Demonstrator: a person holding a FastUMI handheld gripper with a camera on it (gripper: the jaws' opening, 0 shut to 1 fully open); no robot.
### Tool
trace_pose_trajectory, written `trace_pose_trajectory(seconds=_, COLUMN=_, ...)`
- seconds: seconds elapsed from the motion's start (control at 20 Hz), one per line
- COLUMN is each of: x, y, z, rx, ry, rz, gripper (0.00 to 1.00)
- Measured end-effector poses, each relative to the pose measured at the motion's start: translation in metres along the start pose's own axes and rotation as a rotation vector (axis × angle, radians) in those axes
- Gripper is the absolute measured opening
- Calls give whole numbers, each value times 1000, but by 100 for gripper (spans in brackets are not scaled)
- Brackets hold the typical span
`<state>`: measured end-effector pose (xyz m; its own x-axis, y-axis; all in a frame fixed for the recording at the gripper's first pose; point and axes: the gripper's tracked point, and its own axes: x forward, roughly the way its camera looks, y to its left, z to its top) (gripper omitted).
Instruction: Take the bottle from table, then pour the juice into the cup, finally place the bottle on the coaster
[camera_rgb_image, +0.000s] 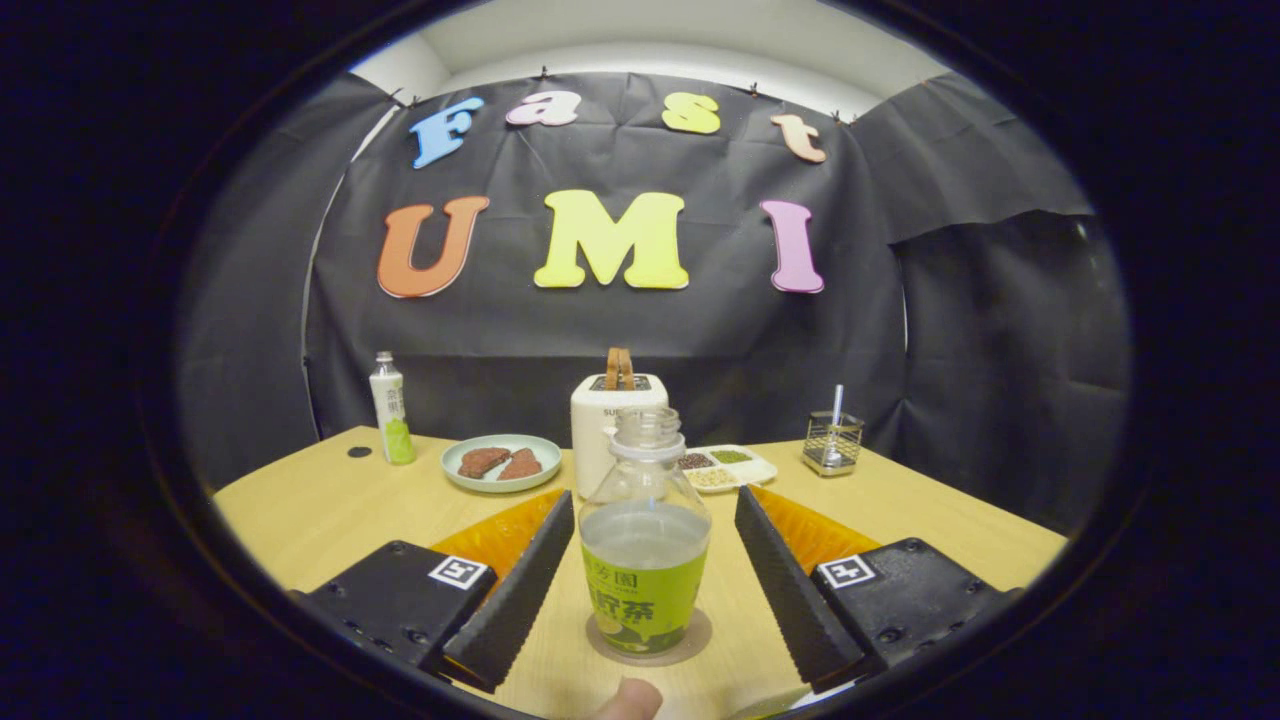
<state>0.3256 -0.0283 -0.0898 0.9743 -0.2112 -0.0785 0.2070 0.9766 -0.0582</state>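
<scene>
A clear, uncapped bottle (645, 540) with a green label stands upright on a round brown coaster (696, 640) on the wooden table (320, 510). It is about half full of pale liquid. My gripper (655, 500) is open, with the bottle between its two fingers. There is a gap on each side and neither finger touches the bottle. A person's fingertip (628, 700) shows just in front of the coaster, at the near edge of the table.
At the back of the table stand a second, capped bottle (390, 410), a pale green plate (502, 462) with two brown pieces, a white toaster (615, 420), a divided tray of grains (725, 465) and a wire basket (832, 440).
</scene>
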Motion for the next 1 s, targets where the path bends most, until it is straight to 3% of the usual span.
trace_pose_trajectory(seconds=0.3, x=-29, y=-5, z=33, rx=-9, ry=-21, rz=2, gripper=100)
trace_pose_trajectory(seconds=0.6, x=-91, y=1, z=68, rx=-15, ry=-27, rz=59, gripper=100)
trace_pose_trajectory(seconds=1.0, x=-173, y=-18, z=62, rx=-39, ry=-1, rz=37, gripper=100)
